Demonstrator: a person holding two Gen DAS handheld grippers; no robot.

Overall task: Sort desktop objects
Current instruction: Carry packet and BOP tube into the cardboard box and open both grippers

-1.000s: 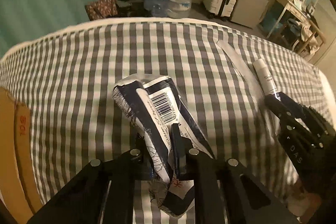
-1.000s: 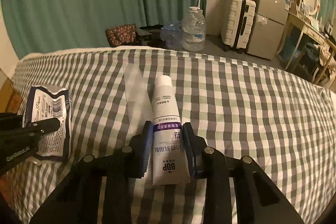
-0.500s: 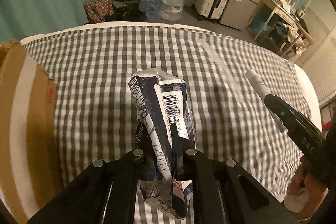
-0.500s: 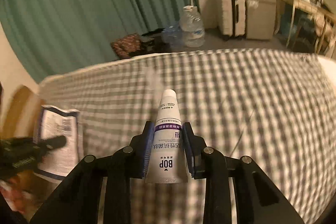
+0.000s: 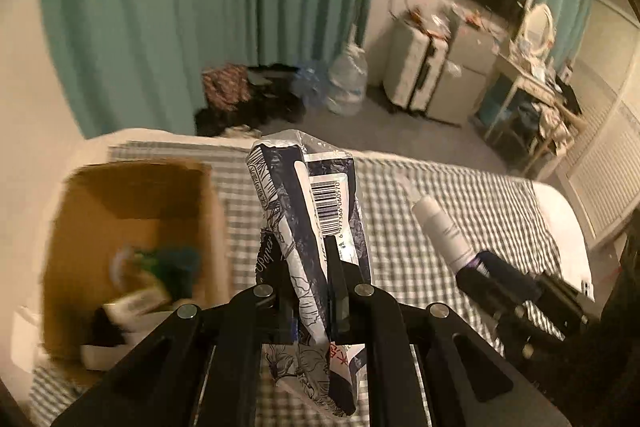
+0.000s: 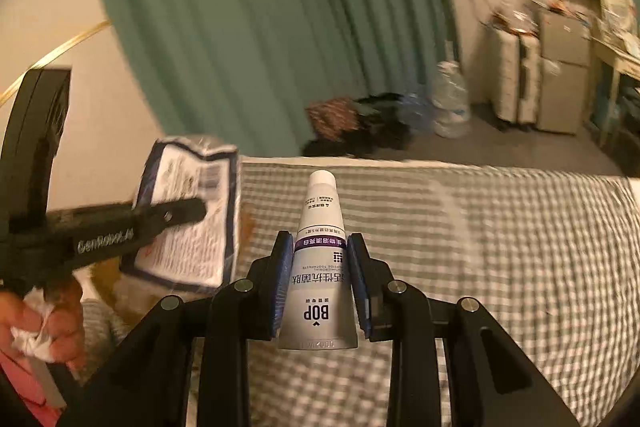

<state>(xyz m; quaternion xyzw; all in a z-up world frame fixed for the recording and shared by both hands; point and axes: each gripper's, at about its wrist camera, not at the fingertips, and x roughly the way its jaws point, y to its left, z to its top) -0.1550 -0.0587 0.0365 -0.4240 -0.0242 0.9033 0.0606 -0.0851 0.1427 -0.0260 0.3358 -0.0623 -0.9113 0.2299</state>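
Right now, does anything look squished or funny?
Yes. The tissue pack looks squished: the left gripper pinches its middle, so the wrapper creases and its top bulges. The toothpaste tube in the right gripper looks straight and undamaged.

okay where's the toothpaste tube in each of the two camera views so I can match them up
Left wrist view: the toothpaste tube is right of centre, cap pointing up-left, clamped in the right gripper.
Right wrist view: the tube is at centre, cap pointing away, between that gripper's blue-padded fingers.
Shared landmark: the tissue pack in the left gripper, left of the tube in both.
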